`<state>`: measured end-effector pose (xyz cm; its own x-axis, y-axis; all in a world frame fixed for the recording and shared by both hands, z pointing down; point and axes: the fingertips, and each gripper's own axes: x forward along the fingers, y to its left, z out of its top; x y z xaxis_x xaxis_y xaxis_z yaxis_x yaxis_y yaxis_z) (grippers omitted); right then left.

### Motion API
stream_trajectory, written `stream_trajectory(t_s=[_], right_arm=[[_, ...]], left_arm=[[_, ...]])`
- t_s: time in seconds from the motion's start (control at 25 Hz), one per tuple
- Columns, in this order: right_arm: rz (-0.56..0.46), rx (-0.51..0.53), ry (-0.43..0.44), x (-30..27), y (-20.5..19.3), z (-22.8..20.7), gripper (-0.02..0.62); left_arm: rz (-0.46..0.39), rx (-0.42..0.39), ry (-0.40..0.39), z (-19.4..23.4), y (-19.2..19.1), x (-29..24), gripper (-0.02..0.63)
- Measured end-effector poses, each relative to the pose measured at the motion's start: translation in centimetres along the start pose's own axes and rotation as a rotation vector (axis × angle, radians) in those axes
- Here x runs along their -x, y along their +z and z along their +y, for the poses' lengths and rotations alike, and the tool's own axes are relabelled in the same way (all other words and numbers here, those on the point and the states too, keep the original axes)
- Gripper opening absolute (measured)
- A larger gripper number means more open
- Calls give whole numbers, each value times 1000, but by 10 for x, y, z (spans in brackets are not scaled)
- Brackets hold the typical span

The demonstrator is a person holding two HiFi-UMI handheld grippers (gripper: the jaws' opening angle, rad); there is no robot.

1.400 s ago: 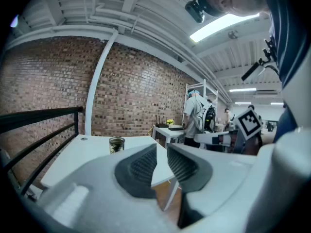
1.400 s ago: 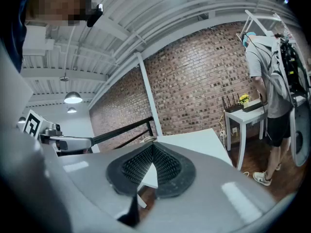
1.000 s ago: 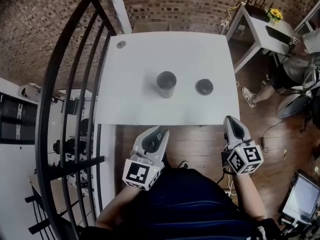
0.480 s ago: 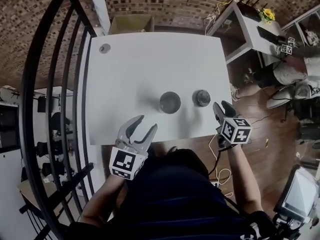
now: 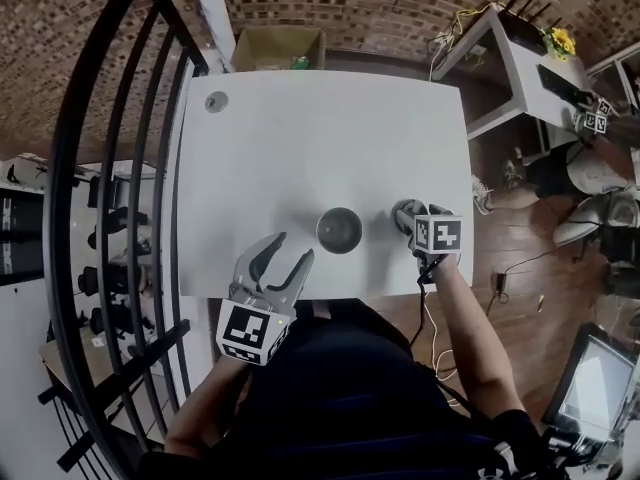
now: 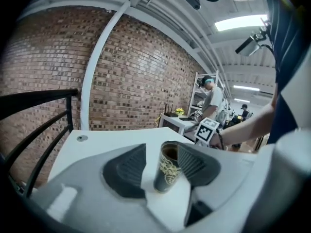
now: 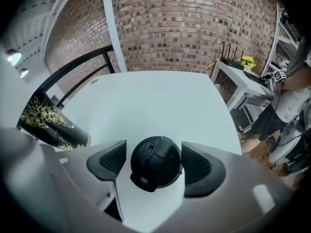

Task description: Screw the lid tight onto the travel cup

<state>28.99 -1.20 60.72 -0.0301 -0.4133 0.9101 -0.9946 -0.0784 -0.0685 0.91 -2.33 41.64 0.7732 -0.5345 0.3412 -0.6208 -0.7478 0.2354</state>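
A dark travel cup (image 5: 340, 230) with gold flower print stands open-topped near the front edge of the white table (image 5: 300, 148). Its black lid (image 5: 404, 213) lies to the cup's right. My left gripper (image 5: 288, 251) sits at the table's front edge, short of the cup (image 6: 166, 169); its jaws have just been opening and touch nothing. My right gripper (image 5: 412, 220) points steeply down over the lid (image 7: 155, 163). Its jaws have just been opening too. The lid lies between the pads (image 7: 199, 166) with a small gap on each side. The cup (image 7: 48, 123) shows at the left there.
A black metal railing (image 5: 110, 168) runs along the table's left side. A small round disc (image 5: 216, 101) sits at the far left corner. Beyond the table are a cardboard box (image 5: 278, 48) and a brick wall; a white side table (image 5: 510, 58) stands at right.
Both grippers came forward from in front of my body to the table's front edge. The right one tipped down over the lid. Both sets of jaws went from shut to open.
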Motion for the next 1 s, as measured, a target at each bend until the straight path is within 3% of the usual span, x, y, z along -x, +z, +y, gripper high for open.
stream_trajectory(t_s=[0.6,0.76,0.88,1.0], right_arm=[[234,134,-29,-20,-8,-2,359],[236,237,43,-20,-8,8,354],[201,184,118,-8,-4,11,353],[129,133,212,25,13,22,353]], left_arm=[[-23,50,41,5,-8,-11,178],[-9,60,36,9,-18,-8,172],[54,36,1,8,-38,-10,170],[122,-71,-30,5,-62,-13,172]])
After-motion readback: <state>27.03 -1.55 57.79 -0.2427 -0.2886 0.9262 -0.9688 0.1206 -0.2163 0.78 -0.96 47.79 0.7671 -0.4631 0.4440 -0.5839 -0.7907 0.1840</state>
